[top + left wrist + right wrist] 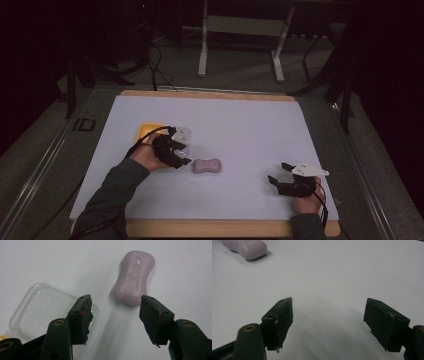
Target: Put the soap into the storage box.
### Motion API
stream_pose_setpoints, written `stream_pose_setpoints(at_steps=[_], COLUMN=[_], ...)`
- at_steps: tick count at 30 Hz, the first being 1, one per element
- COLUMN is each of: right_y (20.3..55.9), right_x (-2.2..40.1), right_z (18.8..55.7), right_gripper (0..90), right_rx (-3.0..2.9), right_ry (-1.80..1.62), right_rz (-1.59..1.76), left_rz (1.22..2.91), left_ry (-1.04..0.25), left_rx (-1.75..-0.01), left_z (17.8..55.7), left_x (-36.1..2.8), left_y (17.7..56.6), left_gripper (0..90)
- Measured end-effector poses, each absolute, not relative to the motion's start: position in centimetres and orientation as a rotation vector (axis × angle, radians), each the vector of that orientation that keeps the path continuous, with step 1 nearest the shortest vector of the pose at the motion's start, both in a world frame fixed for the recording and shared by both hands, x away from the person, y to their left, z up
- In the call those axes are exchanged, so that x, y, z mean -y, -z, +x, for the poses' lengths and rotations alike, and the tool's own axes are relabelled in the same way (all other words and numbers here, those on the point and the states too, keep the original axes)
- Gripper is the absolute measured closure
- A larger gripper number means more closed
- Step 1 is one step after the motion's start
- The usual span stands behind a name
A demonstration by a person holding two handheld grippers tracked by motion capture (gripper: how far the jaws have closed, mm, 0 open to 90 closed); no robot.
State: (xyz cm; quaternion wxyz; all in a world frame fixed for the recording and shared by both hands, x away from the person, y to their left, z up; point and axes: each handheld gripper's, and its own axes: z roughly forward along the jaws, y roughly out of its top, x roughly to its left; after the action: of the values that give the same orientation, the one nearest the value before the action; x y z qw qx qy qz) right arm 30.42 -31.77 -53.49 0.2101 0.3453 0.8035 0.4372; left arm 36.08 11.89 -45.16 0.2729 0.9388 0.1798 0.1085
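A lilac, waisted bar of soap [207, 166] lies flat on the white sheet [240, 125] near the middle of the table. In the left gripper view the soap [133, 277] has embossed lettering and sits just beyond the jaws. My left gripper [184, 154] stands open right beside the soap's left end, empty [115, 298]. A clear plastic dish [50, 312] lies under its left jaw, next to a yellow piece [149, 131]. Far from the soap, my right gripper [279, 172] rests open near the front right, with nothing between its fingers [329, 300]. The soap [245, 247] shows far off at the top left of the right gripper view.
The wooden table edge [210, 227] runs along the front below the sheet. A white table frame [240, 30] and cables stand on the dark floor beyond the far edge. Bare sheet spreads between the soap and the right gripper.
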Motion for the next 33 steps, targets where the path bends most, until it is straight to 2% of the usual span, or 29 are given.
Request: stream_pose_setpoints(at_steps=[33], right_y=[53.5], right_x=[31.8], right_z=[30.4], right_gripper=[23.1], right_rx=[-2.238], right_ry=[-1.216], right_rz=[0.961], left_rz=[2.593], left_ry=[-0.248], left_rx=[-0.415], left_z=[37.5], left_x=[-9.2], left_y=[45.4], left_gripper=[42.0])
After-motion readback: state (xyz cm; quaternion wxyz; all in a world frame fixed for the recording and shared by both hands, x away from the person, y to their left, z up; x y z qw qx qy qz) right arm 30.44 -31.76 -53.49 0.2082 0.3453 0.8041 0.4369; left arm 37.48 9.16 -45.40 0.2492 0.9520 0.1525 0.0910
